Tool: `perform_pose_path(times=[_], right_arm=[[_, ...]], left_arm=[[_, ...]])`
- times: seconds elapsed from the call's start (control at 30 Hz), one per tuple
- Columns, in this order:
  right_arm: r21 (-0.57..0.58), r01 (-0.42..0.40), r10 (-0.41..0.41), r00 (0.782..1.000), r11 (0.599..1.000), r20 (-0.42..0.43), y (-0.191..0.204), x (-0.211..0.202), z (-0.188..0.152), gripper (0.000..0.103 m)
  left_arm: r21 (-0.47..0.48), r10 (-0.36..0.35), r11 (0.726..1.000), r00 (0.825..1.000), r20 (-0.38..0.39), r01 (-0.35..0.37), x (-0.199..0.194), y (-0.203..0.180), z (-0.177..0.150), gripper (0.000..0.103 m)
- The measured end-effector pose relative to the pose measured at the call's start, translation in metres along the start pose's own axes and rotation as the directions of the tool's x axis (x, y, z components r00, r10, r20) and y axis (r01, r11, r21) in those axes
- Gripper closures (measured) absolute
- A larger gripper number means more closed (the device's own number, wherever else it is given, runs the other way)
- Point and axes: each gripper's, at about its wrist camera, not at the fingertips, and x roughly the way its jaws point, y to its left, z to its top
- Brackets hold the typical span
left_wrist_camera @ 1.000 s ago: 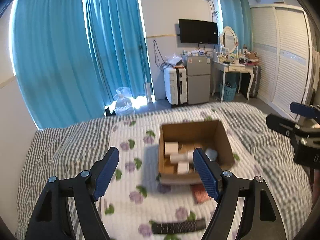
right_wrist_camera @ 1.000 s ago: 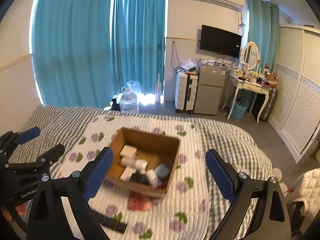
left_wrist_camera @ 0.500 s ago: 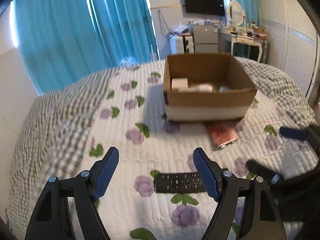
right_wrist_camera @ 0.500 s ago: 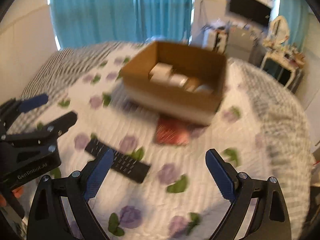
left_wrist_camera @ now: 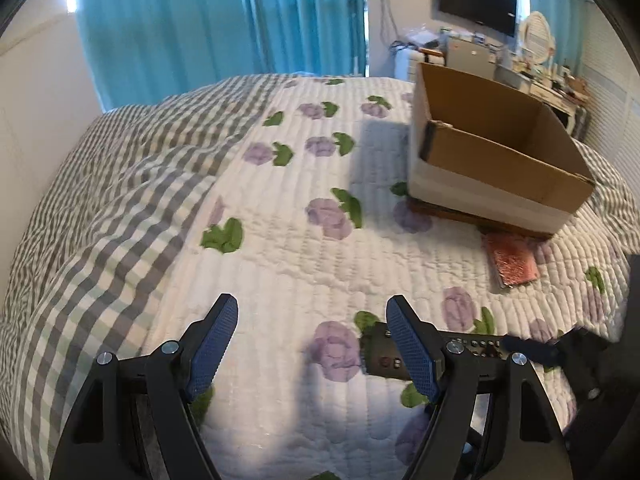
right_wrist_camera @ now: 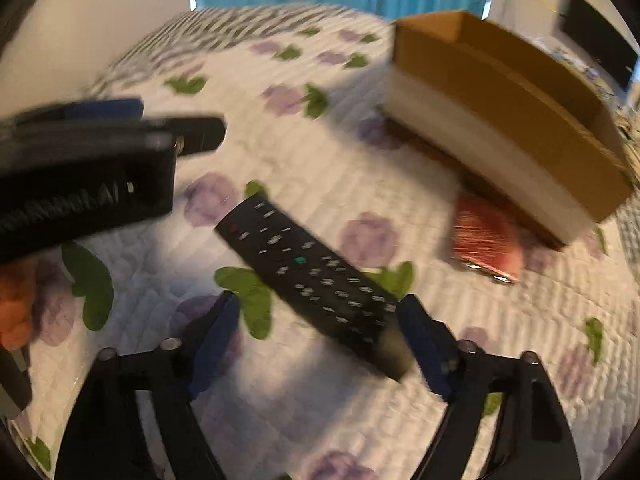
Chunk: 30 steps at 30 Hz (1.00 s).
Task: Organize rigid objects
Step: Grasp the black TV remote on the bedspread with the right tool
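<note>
While blurred, left gripper (right_wrist_camera: 80,176) lettering — unreadable, remote (right_wrist_camera: 316,276) unbranded

Both views are lit by daylight filtered through the turquoise curtains (left_wrist_camera: 224,20), with a bright strip seen at the curtain edge on the upper left. A soft shadow is cast left of the open brown cardboard box (left_wrist_camera: 496,152) onto the white quilted bedspread with purple flowers (left_wrist_camera: 280,240), and dark patches are thrown beneath the grippers. The left wrist view is fairly sharp. The right wrist view is smeared by motion blur, strongest on the box and the black button-covered remote control (right_wrist_camera: 316,272). Straight lines are bent by fisheye distortion, and the corners are blacked out.
</note>
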Motion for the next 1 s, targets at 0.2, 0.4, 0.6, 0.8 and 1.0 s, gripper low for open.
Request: perform_pose_path(times=[0.2,0.4,0.6,0.8,1.0], right_arm=[[-0.015,0.026,-0.025,1.000,1.000,0.019,-0.001,0.019,0.009,0.044],[0.018,0.028,-0.029,0.999,0.999,0.045,-0.016,0.020,0.008,0.071],[0.108,0.038,-0.051,0.992,0.993,0.114,-0.037,-0.017,-0.002,0.084],[0.241,0.077,-0.114,0.983,0.967,0.142,-0.071,-0.059,-0.020,0.084],[0.425,0.147,-0.183,0.982,0.893,0.046,-0.126,-0.078,-0.043,0.084]], left_arm=[[-0.060,-0.010,0.998,1.000,-0.026,0.009,0.003,0.013,-0.001,0.024],[-0.047,0.002,0.999,1.000,-0.031,-0.003,0.001,0.010,-0.001,0.024],[-0.006,-0.005,1.000,0.999,-0.039,0.005,-0.005,-0.002,0.000,0.024],[0.042,-0.055,0.997,0.997,-0.057,0.057,-0.015,-0.035,0.004,0.024],[0.071,-0.131,0.988,0.986,-0.105,0.139,-0.007,-0.083,0.008,0.024]])
